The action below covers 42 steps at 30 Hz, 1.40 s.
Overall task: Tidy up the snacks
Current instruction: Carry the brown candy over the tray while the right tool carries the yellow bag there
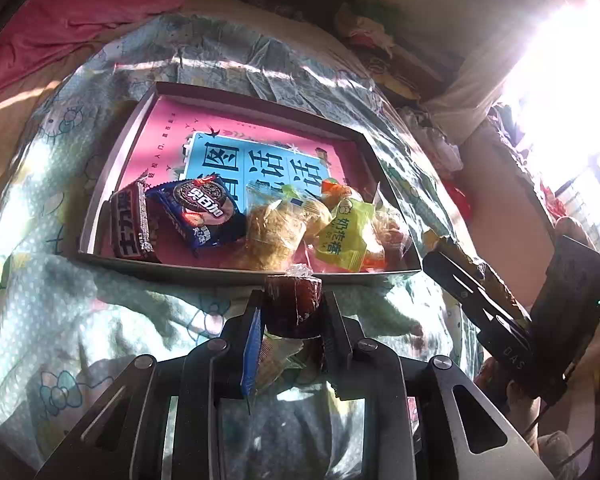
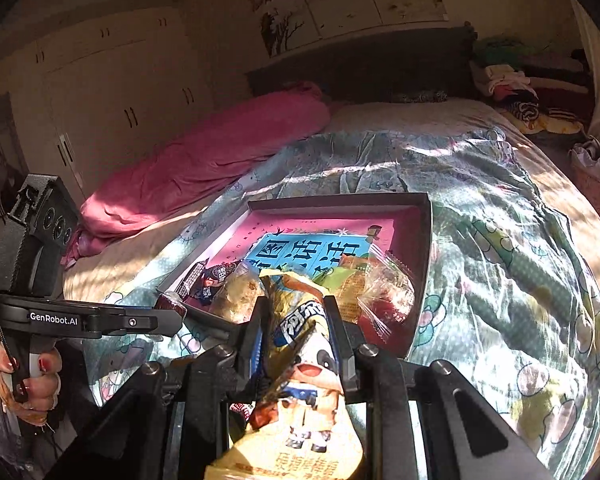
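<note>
A shallow grey box (image 1: 112, 168) with a pink and blue printed bottom lies on the bed and holds several wrapped snacks: a dark Oreo pack (image 1: 204, 208), a brown bar (image 1: 134, 224), a clear bag of pastry (image 1: 276, 224), a yellow-green pack (image 1: 346, 232). My left gripper (image 1: 294, 304) is shut on a small dark brown wrapped sweet (image 1: 296, 300) just before the box's near wall. My right gripper (image 2: 296, 312) is shut on a yellow snack bag with a panda (image 2: 300, 360), at the near rim of the box (image 2: 424, 240). The left gripper (image 2: 168, 312) also shows in the right wrist view.
A light blue cartoon-print quilt (image 2: 500, 280) covers the bed around the box. A pink duvet (image 2: 204, 160) lies at the far left. Folded clothes (image 2: 512, 92) pile at the bed's head. White wardrobes (image 2: 100, 92) stand to the left, a bright window (image 1: 560, 92) to the right.
</note>
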Tool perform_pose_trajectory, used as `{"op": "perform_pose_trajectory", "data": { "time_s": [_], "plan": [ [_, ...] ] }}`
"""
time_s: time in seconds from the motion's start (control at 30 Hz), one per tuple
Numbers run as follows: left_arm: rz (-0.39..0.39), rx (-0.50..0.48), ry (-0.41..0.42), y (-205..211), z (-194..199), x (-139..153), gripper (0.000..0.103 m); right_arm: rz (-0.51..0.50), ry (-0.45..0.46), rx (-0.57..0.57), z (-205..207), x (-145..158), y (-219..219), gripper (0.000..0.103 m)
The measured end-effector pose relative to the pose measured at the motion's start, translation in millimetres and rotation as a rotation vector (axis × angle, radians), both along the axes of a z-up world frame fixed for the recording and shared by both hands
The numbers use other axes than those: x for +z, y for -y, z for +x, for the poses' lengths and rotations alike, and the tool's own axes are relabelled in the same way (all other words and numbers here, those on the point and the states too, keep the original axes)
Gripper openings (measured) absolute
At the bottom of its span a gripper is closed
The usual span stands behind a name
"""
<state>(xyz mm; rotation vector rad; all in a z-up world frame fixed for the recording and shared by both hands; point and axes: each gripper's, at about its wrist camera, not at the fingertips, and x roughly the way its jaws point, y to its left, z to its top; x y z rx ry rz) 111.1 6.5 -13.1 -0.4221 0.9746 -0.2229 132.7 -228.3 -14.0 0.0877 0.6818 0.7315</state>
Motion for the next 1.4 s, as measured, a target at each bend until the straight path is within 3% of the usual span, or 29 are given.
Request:
{"op": "perform_pose_trajectory", "data": {
  "time_s": [0.63,1.4],
  "plan": [
    [0.128,0.123,0.044,-38.5,28.2,-11.5,0.028,-0.034,0.038,-0.016,8.5,-4.4,-15.0,0.026],
    [0.170,0.107,0.017,-32.9,39.5,-25.4,0.028,-0.059,-0.012,-0.090,56.8,-16.7,-48.1,0.027]
  ]
}}
